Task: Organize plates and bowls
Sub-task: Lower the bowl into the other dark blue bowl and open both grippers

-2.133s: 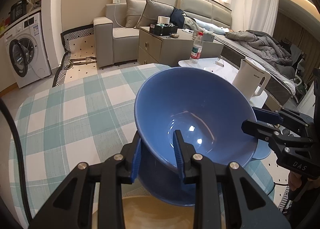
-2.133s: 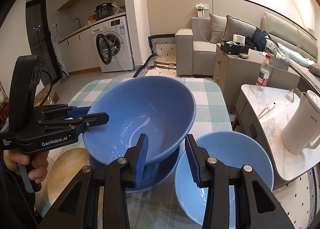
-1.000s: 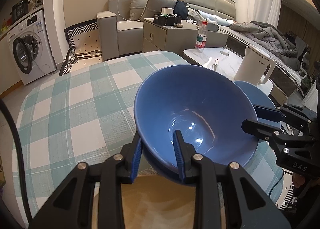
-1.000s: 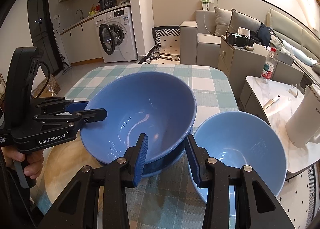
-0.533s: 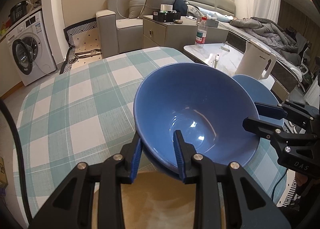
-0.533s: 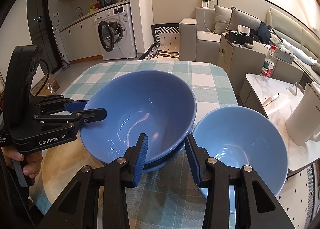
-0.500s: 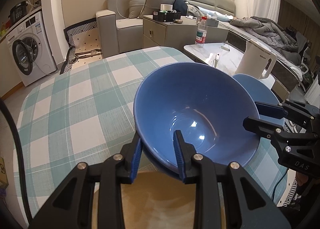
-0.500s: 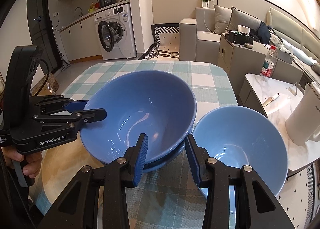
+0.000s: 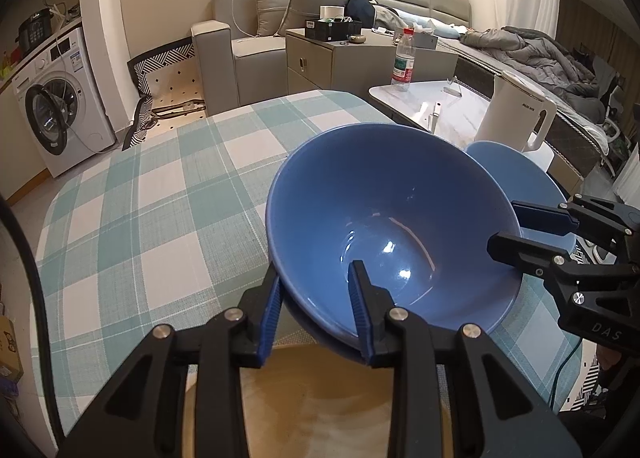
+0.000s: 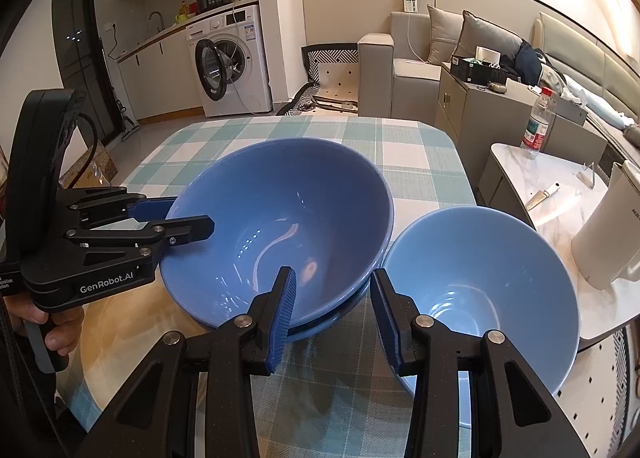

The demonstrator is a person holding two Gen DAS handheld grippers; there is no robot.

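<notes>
A dark blue bowl (image 9: 392, 226) (image 10: 288, 226) sits nested in a second dark blue bowl (image 10: 320, 328) on the checked tablecloth (image 9: 140, 210). My left gripper (image 9: 316, 310) (image 10: 176, 218) straddles the top bowl's near rim, one finger inside and one outside, and the pads look a little apart from the wall. My right gripper (image 10: 332, 318) (image 9: 520, 230) straddles the opposite rim, also slightly apart. A lighter blue bowl (image 10: 484, 294) (image 9: 516, 174) stands just right of the stack.
A wooden plate or board (image 9: 320, 402) (image 10: 132, 322) lies at the table's near edge under my left gripper. A white side table (image 10: 560, 194) with a kettle (image 9: 516, 114) and water bottle (image 9: 403, 66) stands to the right. A sofa and washing machine stand beyond.
The top bowl has come down and now sits lower in the bowl beneath. Both grippers' fingers have eased apart around its rim.
</notes>
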